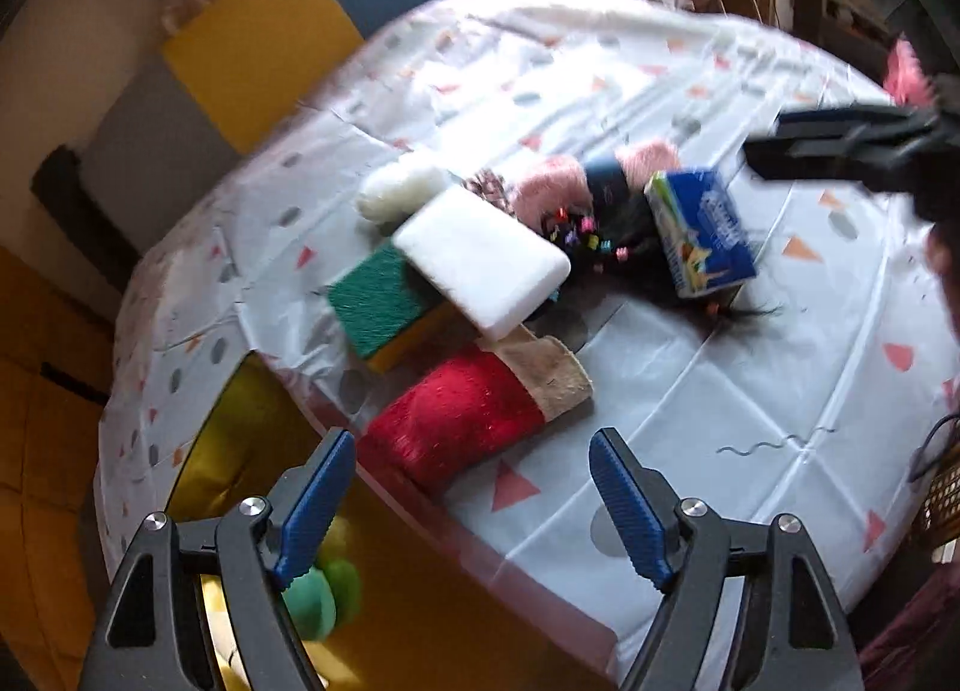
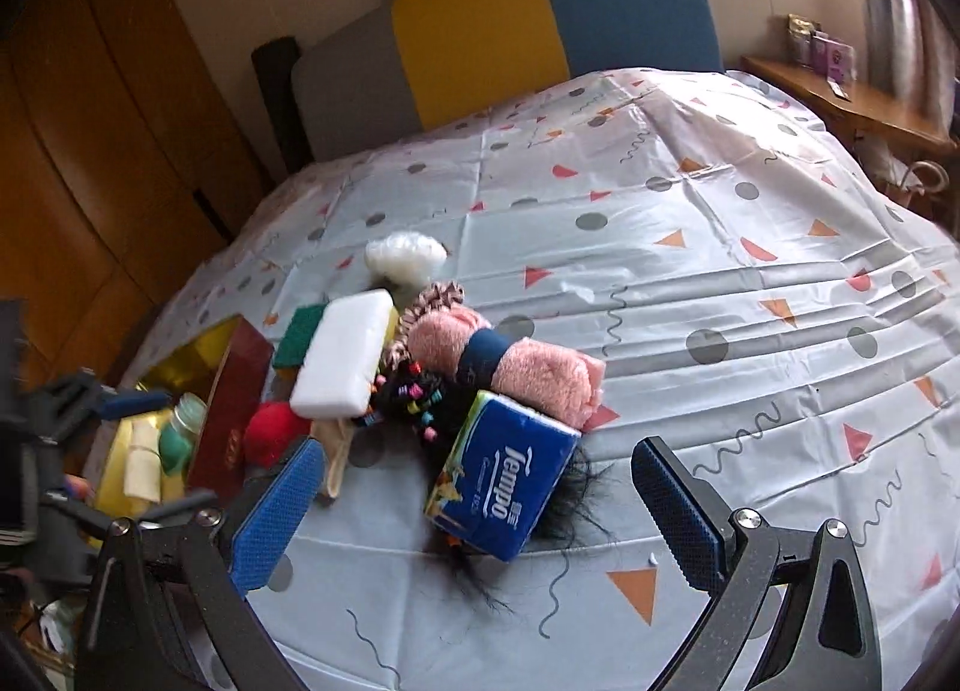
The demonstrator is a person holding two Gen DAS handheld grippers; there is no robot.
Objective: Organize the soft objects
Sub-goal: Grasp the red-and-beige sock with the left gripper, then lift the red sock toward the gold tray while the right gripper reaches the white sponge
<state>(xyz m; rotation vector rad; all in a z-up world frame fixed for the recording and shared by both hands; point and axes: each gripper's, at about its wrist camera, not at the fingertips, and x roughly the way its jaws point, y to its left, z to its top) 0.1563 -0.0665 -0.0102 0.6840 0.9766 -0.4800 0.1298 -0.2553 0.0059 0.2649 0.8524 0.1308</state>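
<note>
A pile of soft things lies on the patterned tablecloth (image 2: 690, 283): a white sponge (image 1: 480, 262) (image 2: 345, 355), a green-and-yellow scrub sponge (image 1: 384, 307), a red sock with beige cuff (image 1: 468, 415), a rolled pink towel with a navy band (image 2: 510, 367), a blue Tempo tissue pack (image 2: 504, 481) (image 1: 702, 232), a black wig with coloured clips (image 2: 414, 391) and a white fluffy ball (image 2: 405, 256). My left gripper (image 1: 474, 496) is open and empty, just short of the red sock. My right gripper (image 2: 474, 511) is open and empty, around the near end of the tissue pack.
A gold-lined box with red sides (image 2: 228, 391) stands at the table's left edge and holds green and cream soft items (image 1: 324, 589). A yellow, blue and grey chair (image 2: 540, 24) stands behind the table. A wooden shelf (image 2: 840, 102) is at the far right.
</note>
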